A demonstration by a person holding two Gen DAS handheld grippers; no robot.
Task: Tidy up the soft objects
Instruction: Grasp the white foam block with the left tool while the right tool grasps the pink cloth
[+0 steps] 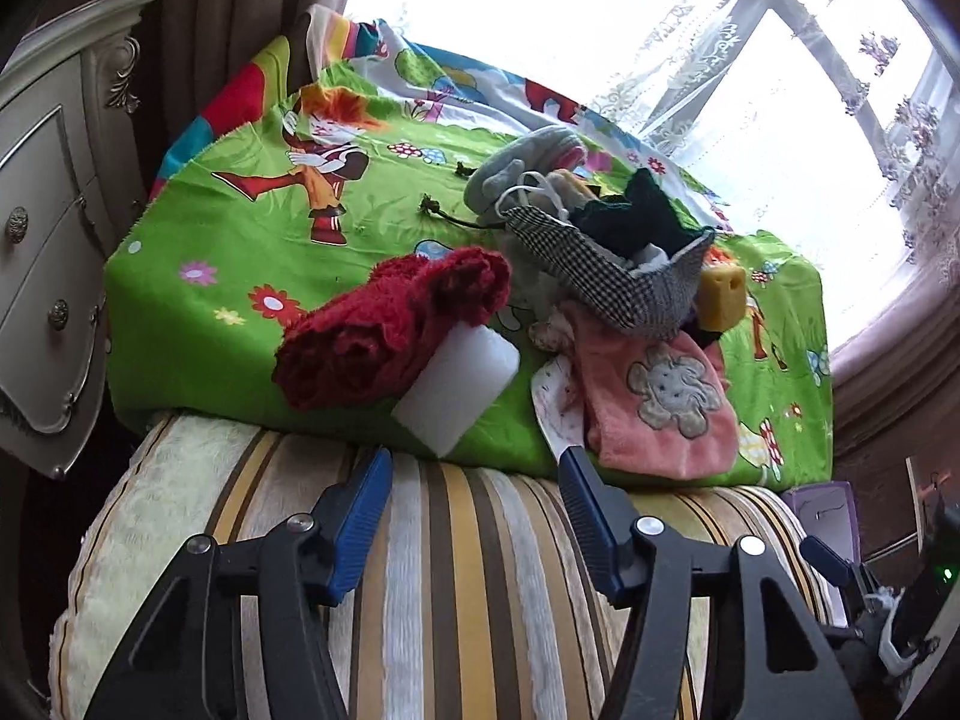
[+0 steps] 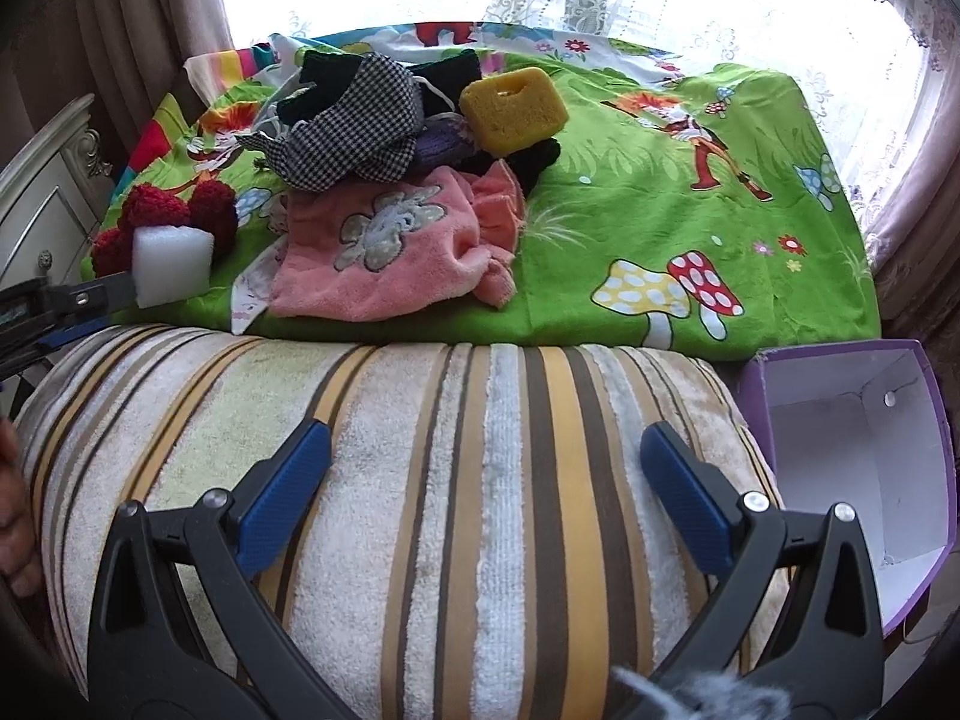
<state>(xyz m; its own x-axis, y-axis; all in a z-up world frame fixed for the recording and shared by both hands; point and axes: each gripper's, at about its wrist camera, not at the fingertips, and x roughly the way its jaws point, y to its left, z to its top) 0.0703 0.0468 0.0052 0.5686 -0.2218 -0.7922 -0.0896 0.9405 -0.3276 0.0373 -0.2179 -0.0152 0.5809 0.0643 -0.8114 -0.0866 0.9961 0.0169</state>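
Observation:
A pile of soft things lies on a green cartoon sheet (image 1: pixel 240 228). It holds a red fluffy cloth (image 1: pixel 384 324), a white foam block (image 1: pixel 456 384), a pink towel (image 1: pixel 654 396), a checked cloth (image 1: pixel 600 276), a yellow sponge (image 1: pixel 723 294) and a grey item (image 1: pixel 516 174). My left gripper (image 1: pixel 474 474) is open and empty just in front of the foam block. My right gripper (image 2: pixel 486 456) is open and empty over the striped towel (image 2: pixel 456 510). The right wrist view shows the foam block (image 2: pixel 171 264), pink towel (image 2: pixel 384 252), sponge (image 2: pixel 513 108) and checked cloth (image 2: pixel 348 126).
An open purple box (image 2: pixel 852 450) with a white inside stands at the right of the striped towel. A white carved dresser (image 1: pixel 54 252) stands at the left. Curtains and a bright window lie behind. The left gripper's fingers (image 2: pixel 72 300) show at the right wrist view's left edge.

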